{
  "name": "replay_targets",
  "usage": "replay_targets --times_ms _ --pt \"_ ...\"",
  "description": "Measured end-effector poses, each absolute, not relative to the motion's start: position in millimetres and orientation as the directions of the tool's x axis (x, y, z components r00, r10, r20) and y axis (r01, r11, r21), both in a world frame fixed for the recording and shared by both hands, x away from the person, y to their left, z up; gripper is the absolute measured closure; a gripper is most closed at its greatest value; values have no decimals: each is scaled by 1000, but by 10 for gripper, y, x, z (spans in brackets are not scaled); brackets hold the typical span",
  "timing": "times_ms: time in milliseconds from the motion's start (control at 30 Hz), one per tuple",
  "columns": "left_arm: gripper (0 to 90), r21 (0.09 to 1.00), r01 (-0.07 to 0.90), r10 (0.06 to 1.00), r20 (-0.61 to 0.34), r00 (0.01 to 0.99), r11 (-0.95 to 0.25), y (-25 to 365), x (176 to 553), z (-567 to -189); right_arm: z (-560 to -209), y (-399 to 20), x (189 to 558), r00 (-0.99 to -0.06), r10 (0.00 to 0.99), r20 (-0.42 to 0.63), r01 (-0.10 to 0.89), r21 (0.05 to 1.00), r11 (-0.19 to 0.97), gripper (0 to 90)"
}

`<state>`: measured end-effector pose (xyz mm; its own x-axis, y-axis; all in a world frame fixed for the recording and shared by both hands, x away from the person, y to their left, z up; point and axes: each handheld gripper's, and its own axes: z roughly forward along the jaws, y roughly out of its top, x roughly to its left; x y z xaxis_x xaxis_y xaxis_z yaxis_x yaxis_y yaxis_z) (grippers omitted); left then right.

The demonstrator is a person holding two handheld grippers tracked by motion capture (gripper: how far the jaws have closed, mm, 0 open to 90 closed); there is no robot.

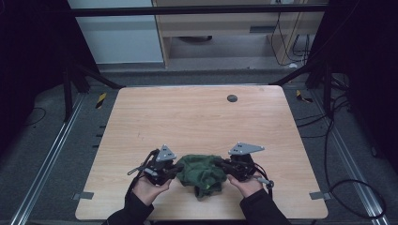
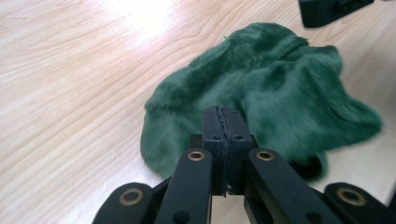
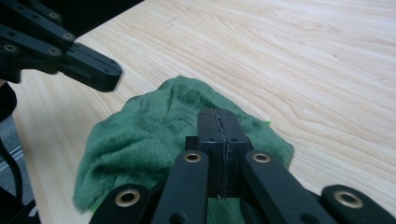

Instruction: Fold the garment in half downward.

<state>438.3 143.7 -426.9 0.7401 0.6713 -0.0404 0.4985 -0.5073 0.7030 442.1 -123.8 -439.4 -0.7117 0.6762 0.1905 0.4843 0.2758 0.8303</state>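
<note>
In the high view, a crumpled green cloth [image 1: 202, 173] lay bunched near the front edge of the wooden table [image 1: 197, 117], between the two hand-held tools. The left gripper [image 1: 176, 169] came in at its left edge and the right gripper [image 1: 224, 165] at its right, each cradled in a hand whose dark sleeve entered from below. Set at opposite sides like this, they seemed placed to take two ends of the cloth, perhaps to spread or fold it. The tabletop was pale wood grain, with a small dark disc [image 1: 232, 98] near its far edge. Around it were grey carpet, black frame rails, trailing cables and a light wooden cabinet at the back.

In the left gripper view, the left gripper [image 2: 223, 122] had its jaws clenched together, pad against pad, with no fold of fabric visible between them. Its tip sat just over the near side of the green cloth [image 2: 261, 93], which looked plush and heaped in soft ridges. The wood showed a bright glare patch above.

In the right gripper view, the right gripper [image 3: 219, 125] was likewise clamped shut on nothing that could be seen, poised over the green cloth [image 3: 149, 140]. The left gripper [image 3: 100, 74] reached in from the upper left, above the cloth's far side.
</note>
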Motion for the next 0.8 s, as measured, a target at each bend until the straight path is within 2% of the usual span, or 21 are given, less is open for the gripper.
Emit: replay_targets --times_ms 200,533,800 --pt "896 669 504 643 -50 764 -547 1228 4423 -4439 -4501 -1089 4423 -738 648 189 497 801 334 900" --pt "896 650 505 619 -67 782 -568 1245 4230 -4606 -4659 -1155 4235 -759 622 193 509 772 381 895" --pt "897 628 503 606 -63 793 -593 1209 4225 -4681 -4809 -1131 4238 -758 625 183 518 752 408 893"
